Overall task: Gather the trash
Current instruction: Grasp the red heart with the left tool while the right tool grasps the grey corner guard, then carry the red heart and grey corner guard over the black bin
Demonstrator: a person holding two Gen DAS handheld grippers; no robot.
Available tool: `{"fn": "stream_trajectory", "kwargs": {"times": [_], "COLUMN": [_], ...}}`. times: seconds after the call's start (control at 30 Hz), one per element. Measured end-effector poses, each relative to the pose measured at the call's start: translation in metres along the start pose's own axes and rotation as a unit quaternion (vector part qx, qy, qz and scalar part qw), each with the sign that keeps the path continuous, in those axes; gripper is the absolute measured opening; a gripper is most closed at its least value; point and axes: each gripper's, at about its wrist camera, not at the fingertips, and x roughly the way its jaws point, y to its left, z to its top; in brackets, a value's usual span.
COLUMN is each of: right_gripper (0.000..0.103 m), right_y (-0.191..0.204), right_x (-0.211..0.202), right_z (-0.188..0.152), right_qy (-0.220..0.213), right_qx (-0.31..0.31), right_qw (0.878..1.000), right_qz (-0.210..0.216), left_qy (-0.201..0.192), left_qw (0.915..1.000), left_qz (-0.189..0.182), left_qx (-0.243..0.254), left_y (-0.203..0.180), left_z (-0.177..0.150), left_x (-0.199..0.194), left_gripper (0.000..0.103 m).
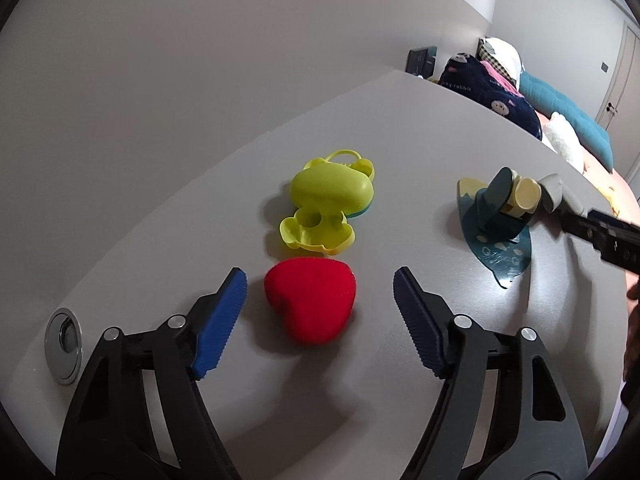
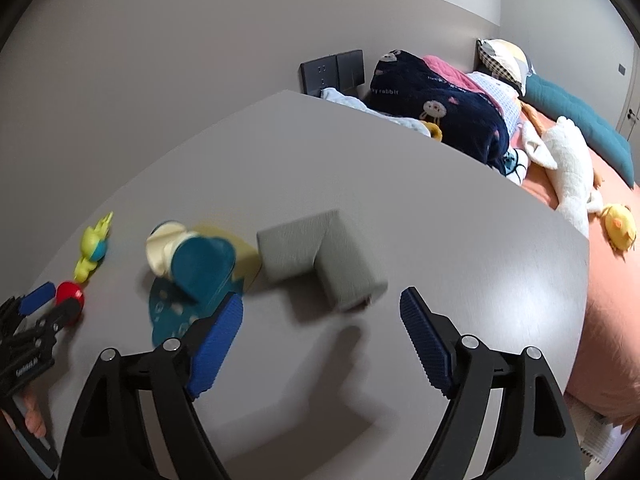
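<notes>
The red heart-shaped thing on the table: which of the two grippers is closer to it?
Left. The left gripper is open with the red heart between its fingers. The right gripper is farther off, open in front of the grey corner block.

- Grey desk point(image 2: 440, 208) with a round metal grommet point(image 1: 64, 346) near its edge.
- Bed point(image 2: 608, 280) beside it: navy rabbit blanket point(image 2: 436, 100), teal cushion point(image 2: 580, 116), white plush goose point(image 2: 572, 176).
- Dark wall sockets point(image 2: 332, 70).
</notes>
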Motion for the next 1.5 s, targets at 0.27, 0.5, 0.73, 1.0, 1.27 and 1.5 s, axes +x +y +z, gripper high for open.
{"fn": "stream_trajectory", "kwargs": {"times": [0.27,0.5,0.73,1.0,1.27,1.5], "right_gripper": [0.081,0.073,0.067,0.065,0.065,0.065], "right_y": [0.002,0.003,0.001,-0.008,-0.021,-0.028], "right_x": [0.028,0.040,0.033,0.010,-0.032,-0.077], "right_z": [0.019,0.019,0.012,-0.003,-0.024,-0.048], "right_qy": [0.018,0.024,0.021,0.020,0.006,-0.012], "right_qx": [-0.011,-0.018,-0.010,0.005,0.023,0.034], "right_qw": [1.000,1.000,1.000,1.000,0.999,0.999], "right_qz": [-0.005,-0.001,0.005,0.012,0.023,0.026], "left_qy": [0.014,0.016,0.000,-0.006,-0.015,-0.023], "left_qw": [0.9999,0.9998,1.0000,0.9999,0.9992,0.9981], "left_qz": [0.000,-0.003,0.001,-0.012,-0.032,-0.047], "left_qx": [0.009,0.012,0.006,0.003,0.016,0.034], "left_y": [0.001,0.005,0.004,-0.004,-0.029,-0.054], "left_z": [0.002,0.002,0.000,-0.004,-0.018,-0.033], "left_x": [0.011,0.013,0.008,-0.006,-0.031,-0.057], "left_gripper": [0.057,0.047,0.047,0.047,0.047,0.047]}}
